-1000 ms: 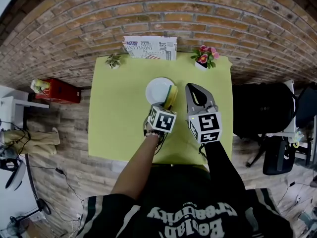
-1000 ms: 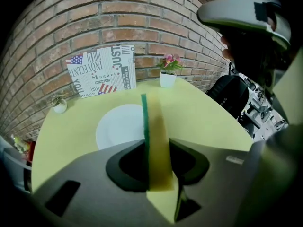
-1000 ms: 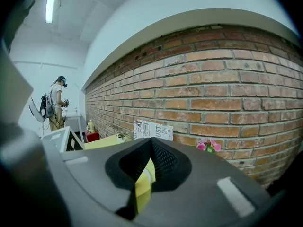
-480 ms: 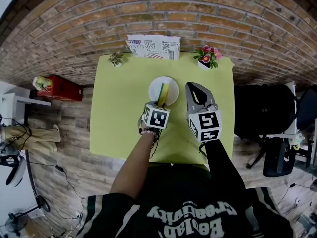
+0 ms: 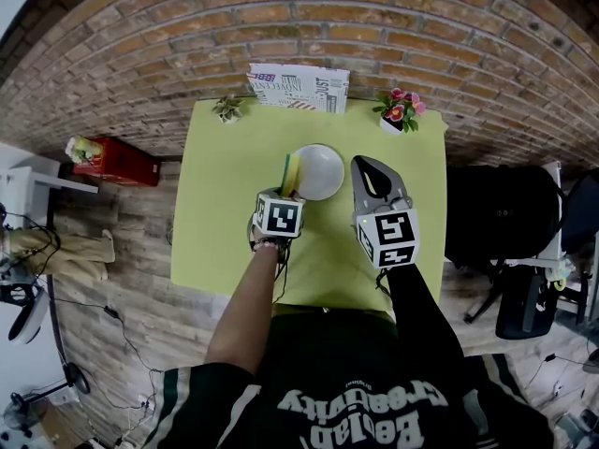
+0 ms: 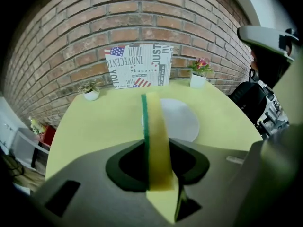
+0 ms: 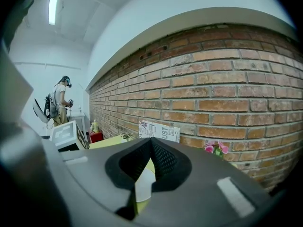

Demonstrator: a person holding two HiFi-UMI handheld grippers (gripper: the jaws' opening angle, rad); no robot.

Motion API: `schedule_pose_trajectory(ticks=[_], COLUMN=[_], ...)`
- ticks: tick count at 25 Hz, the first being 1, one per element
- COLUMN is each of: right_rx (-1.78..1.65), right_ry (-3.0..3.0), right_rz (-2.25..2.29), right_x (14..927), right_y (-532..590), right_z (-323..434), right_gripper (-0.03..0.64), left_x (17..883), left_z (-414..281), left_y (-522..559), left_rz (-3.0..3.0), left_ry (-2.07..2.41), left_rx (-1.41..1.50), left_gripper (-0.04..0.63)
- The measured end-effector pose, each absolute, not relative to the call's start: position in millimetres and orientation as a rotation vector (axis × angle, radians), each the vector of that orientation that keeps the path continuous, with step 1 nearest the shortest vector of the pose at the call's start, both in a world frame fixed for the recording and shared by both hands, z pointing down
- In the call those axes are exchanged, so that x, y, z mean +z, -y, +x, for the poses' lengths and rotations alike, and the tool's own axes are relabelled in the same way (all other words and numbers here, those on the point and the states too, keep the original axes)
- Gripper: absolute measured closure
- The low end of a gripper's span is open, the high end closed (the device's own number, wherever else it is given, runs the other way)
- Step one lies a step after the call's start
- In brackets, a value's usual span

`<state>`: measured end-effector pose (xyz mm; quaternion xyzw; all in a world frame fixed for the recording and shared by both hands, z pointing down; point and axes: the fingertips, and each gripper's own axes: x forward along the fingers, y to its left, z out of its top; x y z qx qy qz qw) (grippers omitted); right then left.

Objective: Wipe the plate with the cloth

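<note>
Sponge (image 6: 152, 117) tight in left gripper (image 6: 155, 148) by plate (image 6: 182, 119); right gripper (image 7: 150, 143) closed, empty, its view alone with bystander (image 7: 60, 100).

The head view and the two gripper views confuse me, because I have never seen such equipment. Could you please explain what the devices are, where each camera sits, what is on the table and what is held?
There is no robot here: a person holds one gripping tool in each hand. The head view comes from a camera on the person's head, looking down. Each gripper view comes from a camera riding on one tool, looking along its jaws. On the yellow-green table stand a white plate, a small green plant, a pot of pink flowers and a printed box by the brick wall. The left tool is shut on a yellow sponge with a green side, held on edge at the plate's left rim. The right tool is shut and empty.
</note>
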<state>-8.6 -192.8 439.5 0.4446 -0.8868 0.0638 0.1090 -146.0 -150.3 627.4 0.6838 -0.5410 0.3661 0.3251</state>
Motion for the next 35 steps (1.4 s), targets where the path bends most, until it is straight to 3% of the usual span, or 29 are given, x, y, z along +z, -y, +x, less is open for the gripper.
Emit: schedule_pose_trajectory(ticks=[14,35], right_rx=[0.154,0.005], right_ry=[2.617,2.683], right_rz=[1.293,1.302], right_x=[431.3,383.2], right_y=[189.0,180.1], right_z=[-11.4,-12.8], right_gripper=[0.607,0.606], left_x=[609.7,400.9], left_z=[-162.5,-176.1], left_y=[148.5,163.5], left_rz=[1.798,2.136], left_ry=[1.522,1.926], left_rx=[0.869,0.413], left_gripper=[0.465,0.466])
